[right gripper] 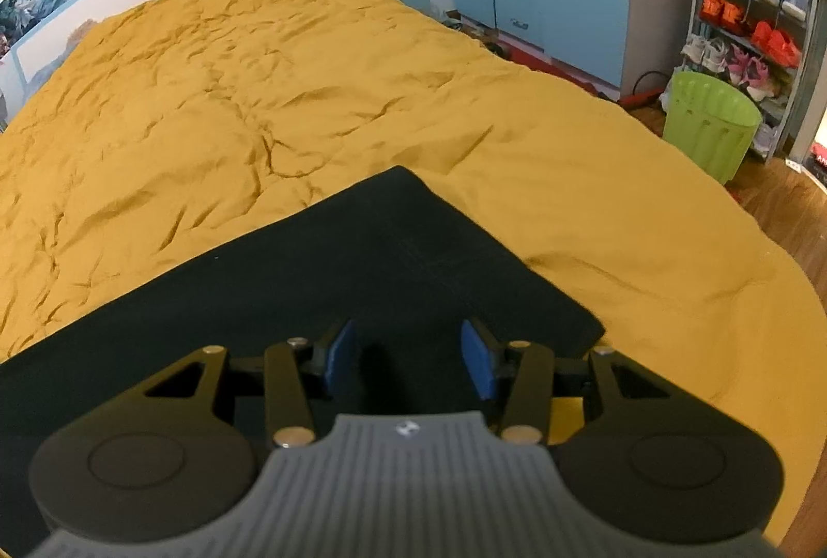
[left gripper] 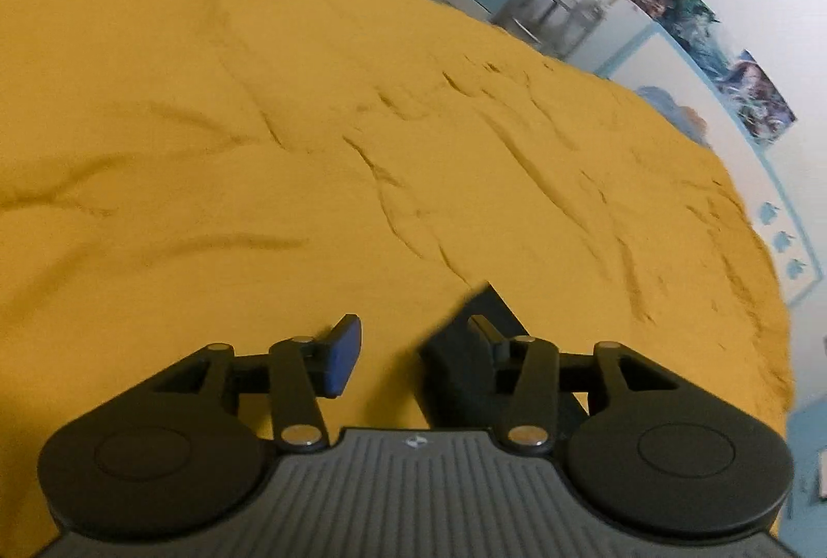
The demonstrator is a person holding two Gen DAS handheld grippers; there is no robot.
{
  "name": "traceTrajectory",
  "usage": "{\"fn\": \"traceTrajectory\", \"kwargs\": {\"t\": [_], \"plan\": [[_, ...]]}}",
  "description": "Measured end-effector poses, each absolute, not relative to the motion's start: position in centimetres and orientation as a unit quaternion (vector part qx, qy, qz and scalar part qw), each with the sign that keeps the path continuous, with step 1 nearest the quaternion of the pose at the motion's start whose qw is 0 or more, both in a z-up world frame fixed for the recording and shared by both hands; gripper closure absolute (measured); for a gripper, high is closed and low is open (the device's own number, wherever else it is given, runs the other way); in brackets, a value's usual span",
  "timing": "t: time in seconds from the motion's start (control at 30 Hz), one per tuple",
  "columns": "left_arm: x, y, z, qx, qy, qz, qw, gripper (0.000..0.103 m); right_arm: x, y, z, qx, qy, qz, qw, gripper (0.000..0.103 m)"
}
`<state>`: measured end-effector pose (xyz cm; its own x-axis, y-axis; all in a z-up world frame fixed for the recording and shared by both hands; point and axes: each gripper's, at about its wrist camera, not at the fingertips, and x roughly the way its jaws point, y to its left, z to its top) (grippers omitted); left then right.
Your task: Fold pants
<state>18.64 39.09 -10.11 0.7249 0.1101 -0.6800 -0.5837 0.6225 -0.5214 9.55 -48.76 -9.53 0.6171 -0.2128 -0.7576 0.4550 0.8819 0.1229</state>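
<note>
Looking along the left gripper (left gripper: pixel 411 356), its fingers stand apart, empty, low over the yellow bedspread (left gripper: pixel 258 119); a corner of the black pants (left gripper: pixel 455 351) lies under the right-hand finger, ungripped. From the right wrist, the right gripper (right gripper: pixel 408 364) hovers spread and empty over the pants (right gripper: pixel 362 258), which lie flat as a neat dark slab near the bed's foot. Judging by that tidy shape, a fold looks laid; next, each gripper needs an edge to pinch for another fold.
</note>
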Motion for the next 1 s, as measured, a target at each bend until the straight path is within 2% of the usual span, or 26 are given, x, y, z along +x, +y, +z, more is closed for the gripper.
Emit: {"fn": "traceTrajectory", "kwargs": {"t": [0.23,0.3,0.33,0.37,0.4,0.57,0.77,0.87,1.0], "plan": [[19.3,40.0,-14.0,-0.444,0.303,0.172,0.825,0.045,10.6,-47.5,-9.4,0.141,0.399,-0.166,0.891,0.06],[19.8,39.9,-14.5,-0.452,0.294,0.173,0.824,0.05,10.7,-47.3,-9.2,0.137,0.4,-0.161,0.892,0.06],[19.5,39.7,-14.4,-0.453,0.288,0.175,0.826,0.065,10.6,-47.2,-9.1,0.135,0.401,-0.158,0.892,0.06],[19.5,39.5,-14.1,-0.448,0.281,0.179,0.83,0.089,10.6,-47.0,-9.1,0.132,0.402,-0.153,0.893,0.06],[19.2,39.0,-13.4,-0.441,0.272,0.18,0.836,0.099,10.4,-46.9,-9.0,0.127,0.403,-0.147,0.894,0.06],[18.9,33.4,-7.2,-0.335,0.22,0.143,0.905,0.099,9.7,-46.1,-8.7,0.113,0.398,-0.122,0.902,0.06],[18.7,20.0,1.9,-0.151,0.189,0.076,0.967,0.099,9.2,-45.4,-9.3,0.14,0.409,-0.07,0.899,0.06],[18.7,12.8,4.4,-0.07,0.189,0.045,0.979,0.099,9.0,-44.8,-9.1,0.144,0.417,-0.041,0.896,0.06],[18.2,3.1,4.2,0.037,0.184,0.008,0.982,0.099,8.6,-43.7,-8.7,0.139,0.421,-0.004,0.896,0.06]]}}
